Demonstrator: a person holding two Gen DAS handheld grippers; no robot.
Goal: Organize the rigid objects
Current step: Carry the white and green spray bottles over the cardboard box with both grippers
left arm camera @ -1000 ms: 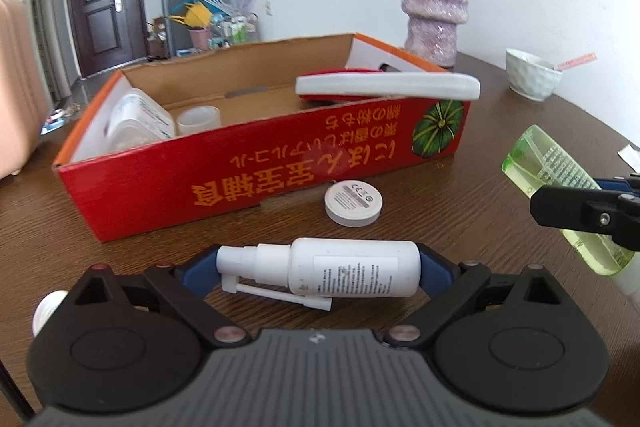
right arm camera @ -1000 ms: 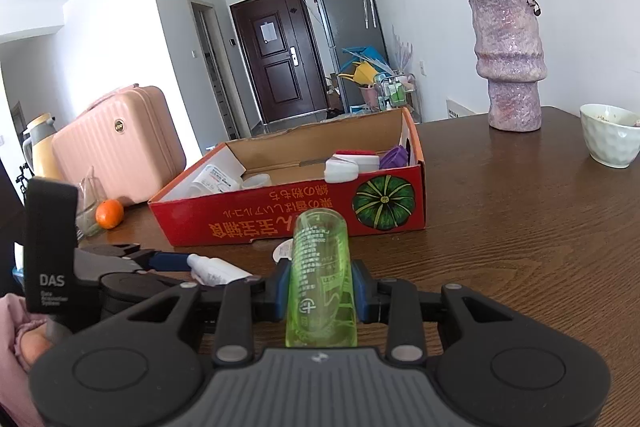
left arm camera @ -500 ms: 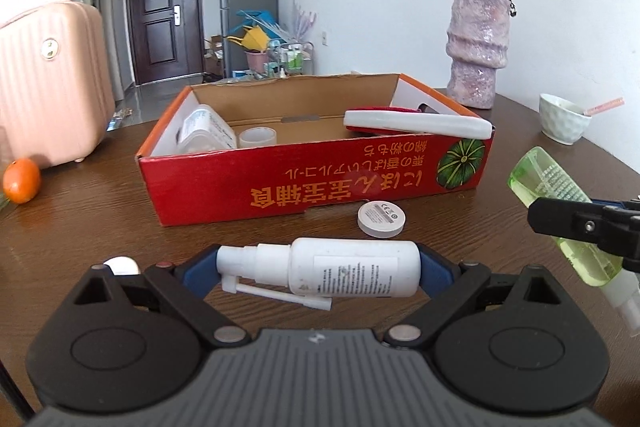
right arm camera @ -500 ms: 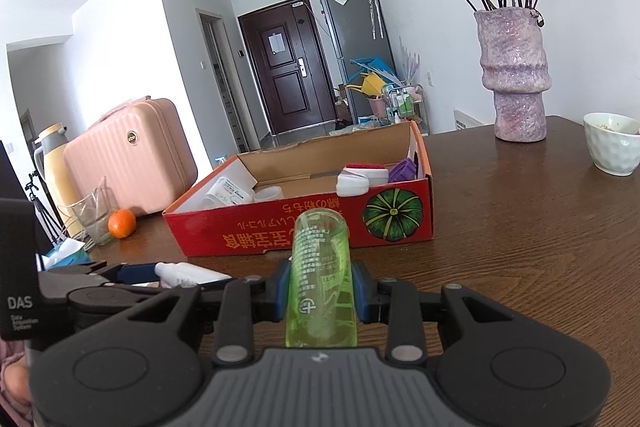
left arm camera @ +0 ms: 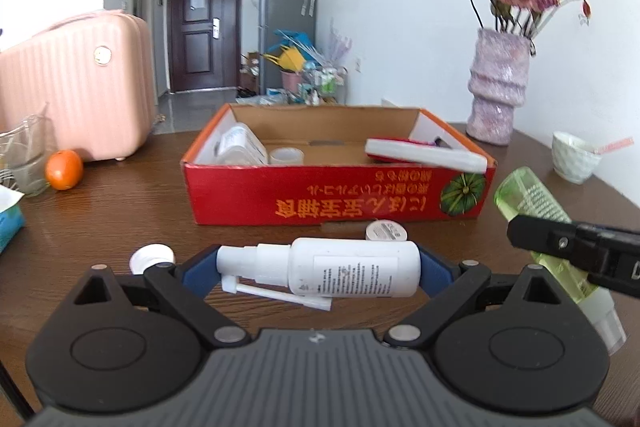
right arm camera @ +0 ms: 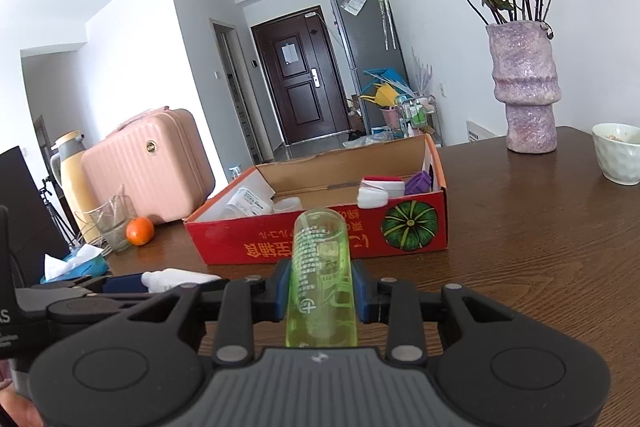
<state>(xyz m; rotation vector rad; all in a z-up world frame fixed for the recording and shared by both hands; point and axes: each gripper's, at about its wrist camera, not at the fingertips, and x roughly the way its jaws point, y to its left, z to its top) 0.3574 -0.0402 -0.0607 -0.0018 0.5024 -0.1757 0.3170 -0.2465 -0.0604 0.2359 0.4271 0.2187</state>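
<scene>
With the left gripper (left arm camera: 320,273) clamped across a white spray bottle (left arm camera: 320,273) and the right gripper (right arm camera: 322,291) shut tight on a green bottle (right arm camera: 322,279), both just short of the red box (left arm camera: 336,195), each should clear its near wall before letting go.

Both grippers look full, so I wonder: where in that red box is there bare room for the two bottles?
The red box has bare cardboard floor in its middle, between the tape roll and the red-and-white case. Its left end is crowded by a white package, its right end by the case and a purple item.
</scene>
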